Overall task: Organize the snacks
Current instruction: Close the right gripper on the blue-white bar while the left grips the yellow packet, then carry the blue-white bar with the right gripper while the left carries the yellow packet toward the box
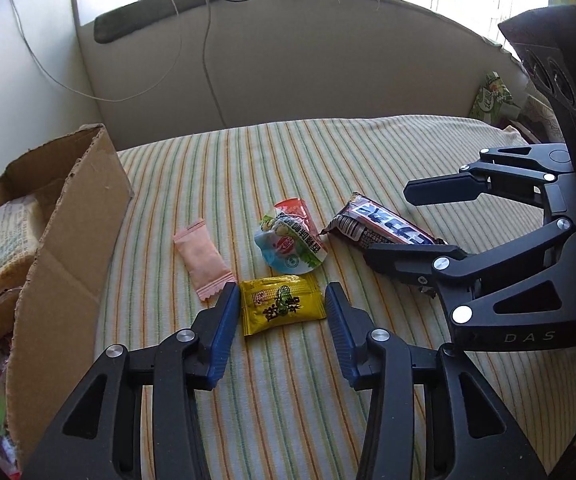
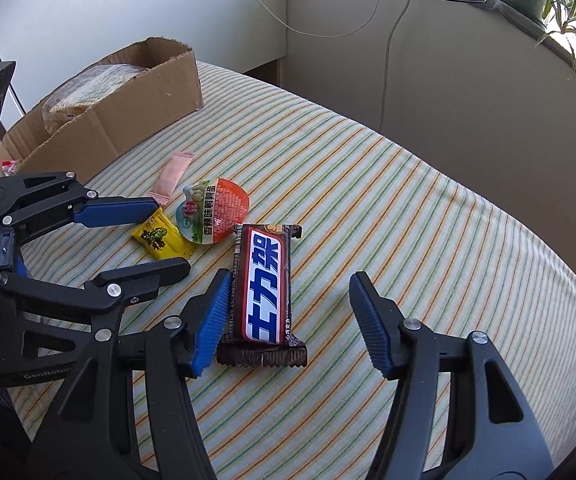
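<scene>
Both grippers spread: left gripper (image 1: 279,312) straddles yellow packet (image 1: 282,304); only right view shows chocolate bar (image 2: 265,292) whole.

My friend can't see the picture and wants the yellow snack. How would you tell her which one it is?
Start at the cardboard box on the striped cloth; four snacks lie loose beside it. The yellow packet is the small square one between the open fingers of the left gripper. It is the only yellow one; its neighbours are a pink sachet, a round egg pack and a brown chocolate bar.
</scene>
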